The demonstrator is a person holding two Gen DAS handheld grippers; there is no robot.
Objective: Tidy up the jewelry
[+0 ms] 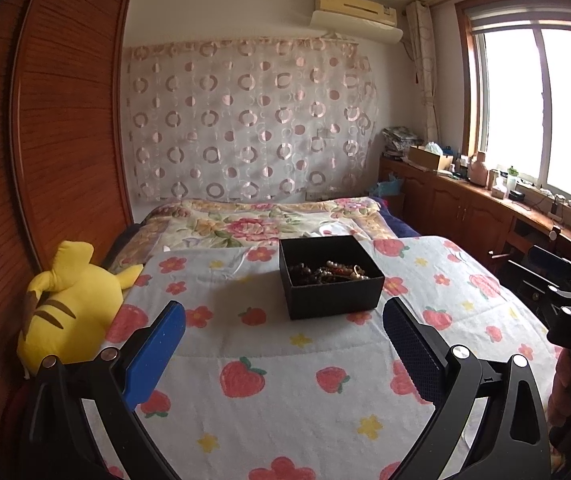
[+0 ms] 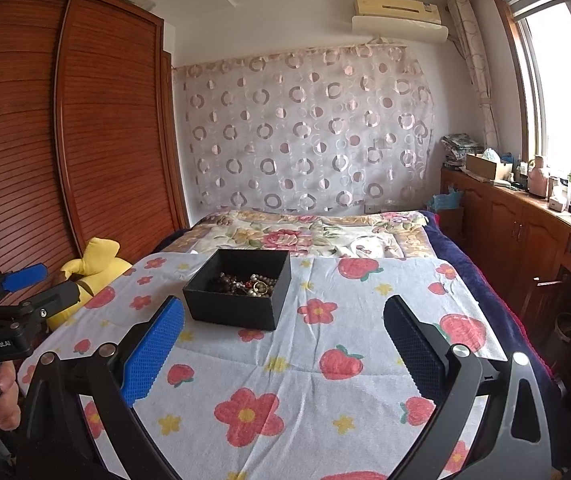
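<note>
A black open box (image 1: 331, 292) sits on the strawberry-print blanket (image 1: 285, 392) on the bed. It holds a tangle of jewelry (image 1: 331, 271): dark beads, pearls and a gold ring. My left gripper (image 1: 284, 322) is open and empty, just short of the box. In the right wrist view the box (image 2: 239, 302) lies ahead and left, with the jewelry (image 2: 247, 283) inside. My right gripper (image 2: 284, 322) is open and empty above the blanket (image 2: 305, 380). The left gripper also shows in the right wrist view (image 2: 39, 284), open.
A yellow plush toy (image 1: 65, 312) lies at the bed's left edge beside the wooden wardrobe (image 1: 25, 160). A floral quilt (image 1: 265, 224) covers the far bed. A wooden counter (image 1: 485, 208) with clutter runs under the window at right.
</note>
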